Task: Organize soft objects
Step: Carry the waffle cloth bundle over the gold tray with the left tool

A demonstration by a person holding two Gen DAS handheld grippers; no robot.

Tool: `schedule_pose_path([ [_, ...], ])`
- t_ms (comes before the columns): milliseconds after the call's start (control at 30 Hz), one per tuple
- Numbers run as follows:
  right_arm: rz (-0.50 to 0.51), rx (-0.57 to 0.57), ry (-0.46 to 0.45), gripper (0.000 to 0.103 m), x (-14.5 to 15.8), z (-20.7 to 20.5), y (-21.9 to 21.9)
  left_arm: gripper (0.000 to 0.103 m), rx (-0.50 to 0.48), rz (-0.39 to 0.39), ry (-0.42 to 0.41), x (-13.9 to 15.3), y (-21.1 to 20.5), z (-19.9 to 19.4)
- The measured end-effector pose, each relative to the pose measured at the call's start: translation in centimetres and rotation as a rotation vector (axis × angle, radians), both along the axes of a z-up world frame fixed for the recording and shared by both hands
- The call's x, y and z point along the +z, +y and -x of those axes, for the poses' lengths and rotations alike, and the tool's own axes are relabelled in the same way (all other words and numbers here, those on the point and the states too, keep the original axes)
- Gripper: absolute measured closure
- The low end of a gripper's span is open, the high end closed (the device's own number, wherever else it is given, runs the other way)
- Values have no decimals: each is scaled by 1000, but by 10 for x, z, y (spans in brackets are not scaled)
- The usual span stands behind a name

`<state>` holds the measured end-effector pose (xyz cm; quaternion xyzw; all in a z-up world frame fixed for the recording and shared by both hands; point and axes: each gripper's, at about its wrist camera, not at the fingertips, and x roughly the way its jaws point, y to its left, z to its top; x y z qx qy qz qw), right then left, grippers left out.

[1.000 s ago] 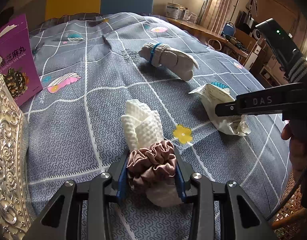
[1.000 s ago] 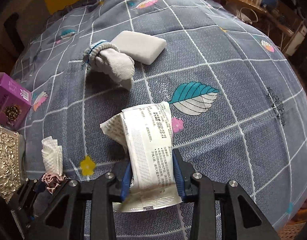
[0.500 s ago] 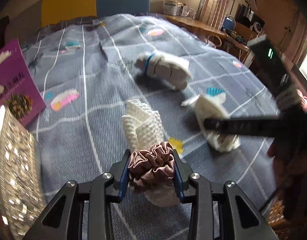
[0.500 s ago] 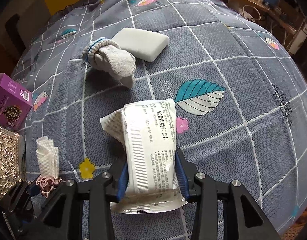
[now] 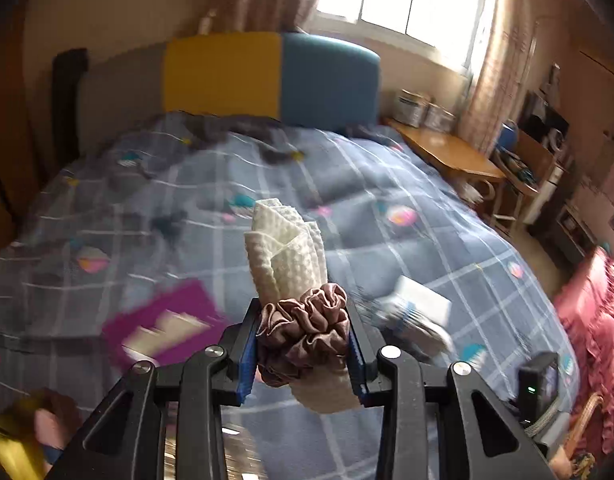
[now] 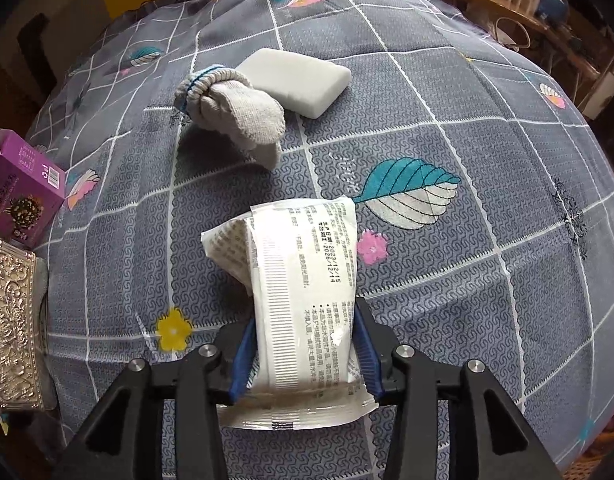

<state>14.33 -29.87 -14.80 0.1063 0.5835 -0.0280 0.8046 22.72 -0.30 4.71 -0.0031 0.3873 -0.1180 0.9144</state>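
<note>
Left claw (image 5: 303,344) clamped on a rolled white waffle-weave cloth (image 5: 285,252) bound by a brown satin scrunchie (image 5: 307,336), the pads pressing on the scrunchie at the bundle's waist; the bundle is held in the air above the bed (image 5: 387,184), its free end standing up past the fingertips. Right claw (image 6: 305,352) set over a white wipes packet (image 6: 307,280) that lies on the quilt, jaws opening, the packet between them and the blue pads at or just clear of its sides; whether any pressure remains cannot be told. Further up the bed lie a rolled grey sock (image 6: 235,112) with a blue-striped cuff and, touching it, a white foam block (image 6: 299,80); a purple box (image 6: 19,188) and an embossed silver box (image 6: 11,328) sit at the left edge. Handling, as judged: the cloth bundle is light and fully compressible, so the banded waist is the sound hold, since the loose folds above would slip or unroll. The packet is light, soft inside, with a slick film skin; hold it across the filled middle, not by the flat sealed end. Sock and foam should yield readily to a mid-body pinch
</note>
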Motion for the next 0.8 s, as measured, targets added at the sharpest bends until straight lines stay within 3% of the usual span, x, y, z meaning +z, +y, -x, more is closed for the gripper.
schedule_pose_path([
  [167, 19, 18, 1, 55, -2, -2, 3, 66, 169, -13, -15, 2, 90, -11],
  [267, 54, 45, -4, 55, -3, -3, 12, 66, 259, -7, -3, -10, 148, 3],
  [500, 105, 80, -18, 55, -6, -2, 26, 66, 449, 44, 32, -48, 264, 76],
  [800, 148, 101, -27, 54, -9, 4, 48, 66, 605, 73, 70, -83, 337, 174],
])
